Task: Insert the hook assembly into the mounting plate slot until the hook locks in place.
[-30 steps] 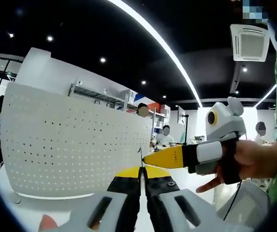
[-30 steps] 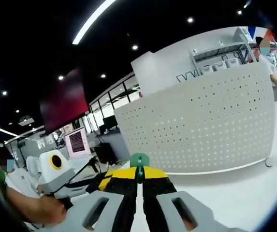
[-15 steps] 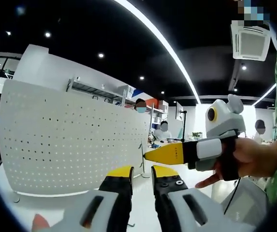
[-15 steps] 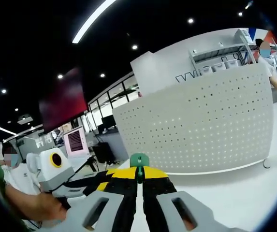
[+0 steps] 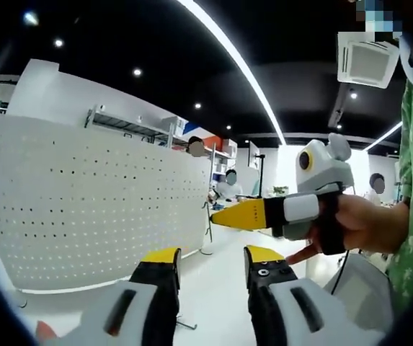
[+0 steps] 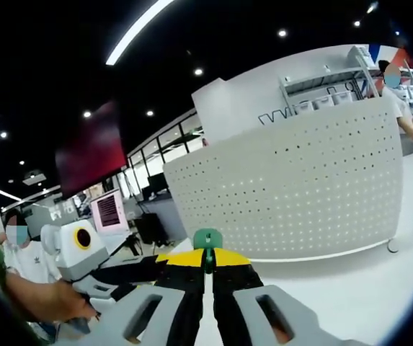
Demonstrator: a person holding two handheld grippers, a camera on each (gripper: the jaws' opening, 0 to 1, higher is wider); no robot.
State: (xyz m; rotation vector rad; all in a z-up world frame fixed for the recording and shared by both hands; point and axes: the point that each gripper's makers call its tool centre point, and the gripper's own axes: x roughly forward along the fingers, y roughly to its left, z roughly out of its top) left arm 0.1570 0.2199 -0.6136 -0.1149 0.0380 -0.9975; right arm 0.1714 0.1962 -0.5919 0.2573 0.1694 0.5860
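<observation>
White pegboard (image 5: 83, 209) stands upright on the table (image 6: 350, 288). Left tool (image 5: 210, 261) has opened since a second ago, jaws now apart, holding nothing. Right tool (image 6: 207, 257) stays clenched on the green hook (image 6: 207, 239), which sticks up from the jaws, short of the pegboard.

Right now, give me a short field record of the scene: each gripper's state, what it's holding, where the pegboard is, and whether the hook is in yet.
left gripper: open, jaws apart, nothing between them
right gripper: shut on the green hook part, which sticks out past the jaw tips
white pegboard panel: stands upright on the white table, ahead of both grippers
hook status: not yet inserted; held clear of the panel
right gripper from the left gripper view: yellow tips point toward the panel's edge
background: people, shelving
</observation>
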